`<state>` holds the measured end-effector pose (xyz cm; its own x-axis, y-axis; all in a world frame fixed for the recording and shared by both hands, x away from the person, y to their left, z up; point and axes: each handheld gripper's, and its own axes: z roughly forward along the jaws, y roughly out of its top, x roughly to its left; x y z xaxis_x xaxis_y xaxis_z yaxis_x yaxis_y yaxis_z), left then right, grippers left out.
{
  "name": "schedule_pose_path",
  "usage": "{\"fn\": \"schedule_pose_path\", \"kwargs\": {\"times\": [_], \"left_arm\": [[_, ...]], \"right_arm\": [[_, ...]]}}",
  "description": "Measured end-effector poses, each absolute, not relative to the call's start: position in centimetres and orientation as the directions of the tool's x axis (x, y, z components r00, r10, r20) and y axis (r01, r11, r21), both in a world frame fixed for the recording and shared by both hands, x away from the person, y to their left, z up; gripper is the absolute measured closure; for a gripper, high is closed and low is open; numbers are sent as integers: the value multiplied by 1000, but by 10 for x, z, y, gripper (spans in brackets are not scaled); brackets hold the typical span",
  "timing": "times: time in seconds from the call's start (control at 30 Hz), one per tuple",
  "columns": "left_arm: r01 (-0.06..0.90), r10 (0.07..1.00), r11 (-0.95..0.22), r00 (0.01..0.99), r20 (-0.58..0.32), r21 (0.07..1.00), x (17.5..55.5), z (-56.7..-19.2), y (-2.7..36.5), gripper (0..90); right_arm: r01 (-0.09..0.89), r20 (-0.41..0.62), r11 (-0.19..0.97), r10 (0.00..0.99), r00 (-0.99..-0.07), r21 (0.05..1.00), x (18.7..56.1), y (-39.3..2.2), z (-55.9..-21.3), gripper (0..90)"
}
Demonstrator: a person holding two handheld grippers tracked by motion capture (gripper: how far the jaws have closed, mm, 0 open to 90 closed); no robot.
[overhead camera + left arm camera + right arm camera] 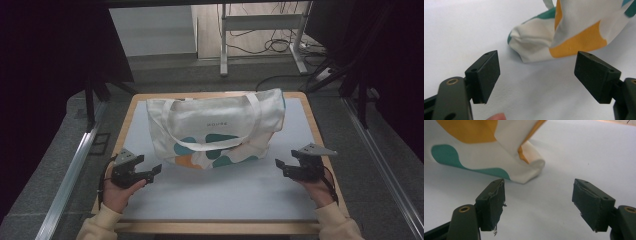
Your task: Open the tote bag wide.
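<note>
**Lining up on the tote bag, both corners, nothing grabbed yet**

So here's where I'm at. The tote bag [215, 127] lies flat in the middle of the bench [220, 197], a bit toward the top of the high view, handles flopped across the front, teal and orange blobs along the lower edge.

Starting at the left: my left gripper [156, 171] sits in the lower left of the high view, just off the bag's lower left corner. In the left gripper view that corner [529, 48] is in the upper middle of the frame, beyond the jaws, which stand wide apart with only bare bench between them. Not touching anything.

Over on the right: my right gripper [279, 164] is in the lower right, near the bag's lower right corner but a bit farther off. In the right gripper view the folded corner [530, 170] sits upper left of centre, just past the left jaw. Jaws are spread wide here too, nothing between them, nothing held.

I'd call this the approach step, before any grasp. Next move, I reckon: push each gripper forward until a corner sits between the pads, keep low to the bench so one jaw slides under the fabric, then pinch. The cloth is floppy, so it could bunch up or slip.
</note>
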<state>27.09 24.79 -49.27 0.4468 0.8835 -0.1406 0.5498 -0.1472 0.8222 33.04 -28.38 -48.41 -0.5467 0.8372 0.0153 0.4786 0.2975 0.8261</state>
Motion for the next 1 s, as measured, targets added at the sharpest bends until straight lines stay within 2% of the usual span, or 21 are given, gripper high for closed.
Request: {"fn": "schedule_pose_path", "kwargs": {"times": [0.4, 1.0], "left_arm": [[521, 888, -126, 439, -139, 844, 271, -476, 250, 221], [481, 894, -104, 428, -130, 871, 281, -450, 246, 210]], "right_arm": [[447, 6, 302, 823, -568, 842, 333, -272, -469, 266], [420, 23, 269, 820, -572, 867, 343, -278, -447, 284]]}}
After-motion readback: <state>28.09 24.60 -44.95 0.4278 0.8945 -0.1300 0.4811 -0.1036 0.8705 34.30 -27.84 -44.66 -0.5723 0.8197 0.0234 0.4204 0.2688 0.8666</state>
